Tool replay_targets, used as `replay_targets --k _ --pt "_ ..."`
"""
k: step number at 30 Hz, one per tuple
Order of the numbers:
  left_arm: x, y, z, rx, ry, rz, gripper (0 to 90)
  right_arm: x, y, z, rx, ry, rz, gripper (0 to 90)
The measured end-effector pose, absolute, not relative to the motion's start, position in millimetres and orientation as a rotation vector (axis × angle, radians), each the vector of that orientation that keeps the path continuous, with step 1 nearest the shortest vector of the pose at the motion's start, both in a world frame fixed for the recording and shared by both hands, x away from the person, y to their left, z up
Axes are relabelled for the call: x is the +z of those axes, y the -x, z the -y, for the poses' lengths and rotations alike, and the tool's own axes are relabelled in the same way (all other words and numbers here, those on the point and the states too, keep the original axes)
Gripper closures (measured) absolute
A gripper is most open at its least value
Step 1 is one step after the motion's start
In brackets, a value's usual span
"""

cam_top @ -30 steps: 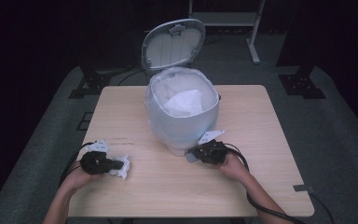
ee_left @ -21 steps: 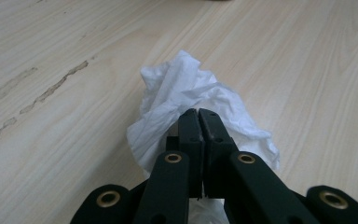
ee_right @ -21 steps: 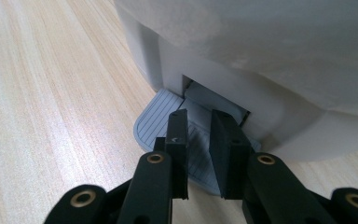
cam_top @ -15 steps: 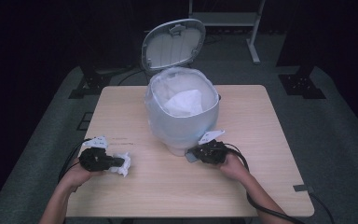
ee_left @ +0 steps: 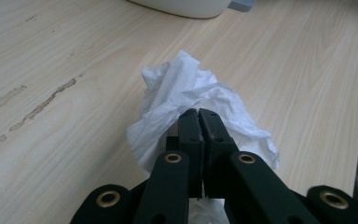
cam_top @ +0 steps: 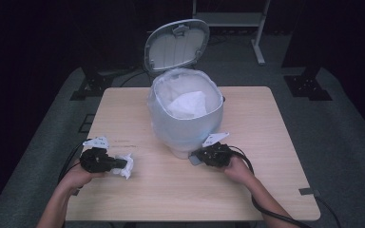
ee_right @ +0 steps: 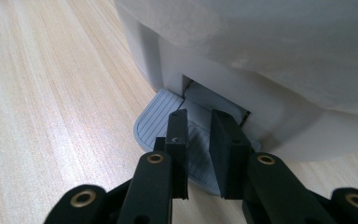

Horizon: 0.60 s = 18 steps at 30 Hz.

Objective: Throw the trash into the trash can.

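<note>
Lying crumpled on the desk (cam_top: 266, 190) at about 8 o'clock from the bin, the white tissue (ee_left: 186, 98) is pinched between the left tongs (ee_left: 198, 112), whose jaws are pressed together with the paper bunched around and ahead of their tips. In the high view the tissue (cam_top: 125, 165) sits near the desk's front-left part, at 3 o'clock of the left tongs (cam_top: 119, 164) and the hand (cam_top: 78, 175) that carries them.

The white pedal bin (cam_top: 185, 126) stands mid-desk, lined with a translucent bag, its lid (cam_top: 177, 43) swung up at 12 o'clock and a pale wad of paper (cam_top: 187, 104) inside. At the bin's base, about 6 o'clock, the grey ribbed pedal (ee_right: 163, 123) juts out. The right tongs (ee_right: 199, 114) rest on top of that pedal, jaws drawn as close as they go with a narrow gap left and nothing gripped between them. From above, the right tongs (cam_top: 195, 156) point at 9 o'clock toward the bin's foot, with the right hand (cam_top: 237, 168) behind them at 4 o'clock and a cable trailing to the desk's front edge
</note>
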<state>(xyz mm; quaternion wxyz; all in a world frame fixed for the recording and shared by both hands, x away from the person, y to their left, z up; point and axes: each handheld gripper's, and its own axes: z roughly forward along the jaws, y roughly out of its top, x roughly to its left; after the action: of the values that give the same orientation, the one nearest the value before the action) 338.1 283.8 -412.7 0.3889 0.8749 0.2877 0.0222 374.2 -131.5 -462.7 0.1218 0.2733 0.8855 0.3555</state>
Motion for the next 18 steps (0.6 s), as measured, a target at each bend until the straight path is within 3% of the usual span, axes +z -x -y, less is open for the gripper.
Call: replay_targets --k 18 --pt "-388 -338 -275 0.032 -2.221 -0.688 88.5 -463 -375 132 1.04 -0.79 -2.59 76.8"
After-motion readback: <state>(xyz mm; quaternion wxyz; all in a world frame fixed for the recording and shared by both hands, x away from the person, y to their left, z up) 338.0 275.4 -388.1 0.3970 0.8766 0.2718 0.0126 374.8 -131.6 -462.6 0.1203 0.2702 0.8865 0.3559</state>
